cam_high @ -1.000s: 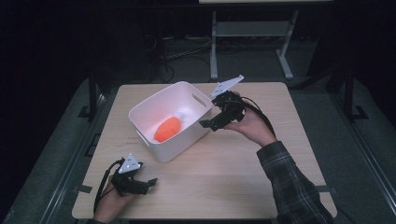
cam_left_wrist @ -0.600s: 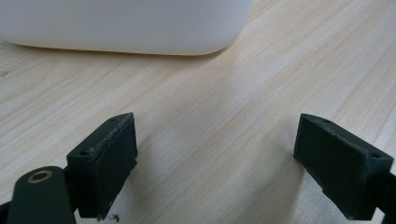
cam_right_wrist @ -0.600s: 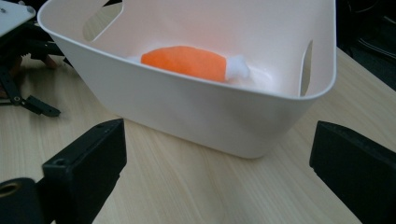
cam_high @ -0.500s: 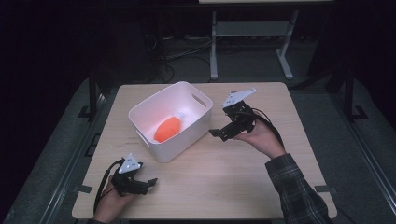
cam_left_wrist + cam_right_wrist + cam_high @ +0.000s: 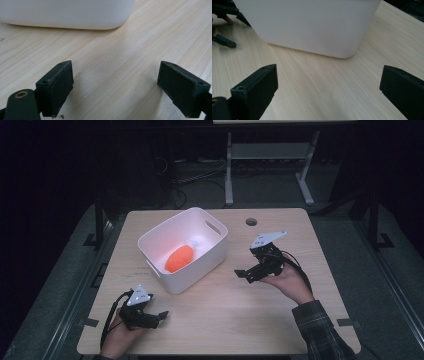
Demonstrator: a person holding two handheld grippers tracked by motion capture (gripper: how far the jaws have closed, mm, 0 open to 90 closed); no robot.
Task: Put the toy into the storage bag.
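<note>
The orange oval plush object point(image 5: 178, 258) lies inside the white plastic handled bin point(image 5: 200, 262) on the pale wooden counter point(image 5: 240, 320). The right tongs point(image 5: 243, 273), earlier at the bin's rim, have drawn back right of it, empty, jaws just opened wide. The left tongs point(image 5: 159, 315) rest apart near the front edge. The gripper views show the bin's wall point(image 5: 312, 27). Dark room.

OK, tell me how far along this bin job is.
Done: the orange object lies inside the white bin. In hand: nothing; the right gripper is beside the bin over the table, open and empty after its jaws just opened. The left gripper rests open near the front edge. Left: nothing else shows on the table to pack.
</note>
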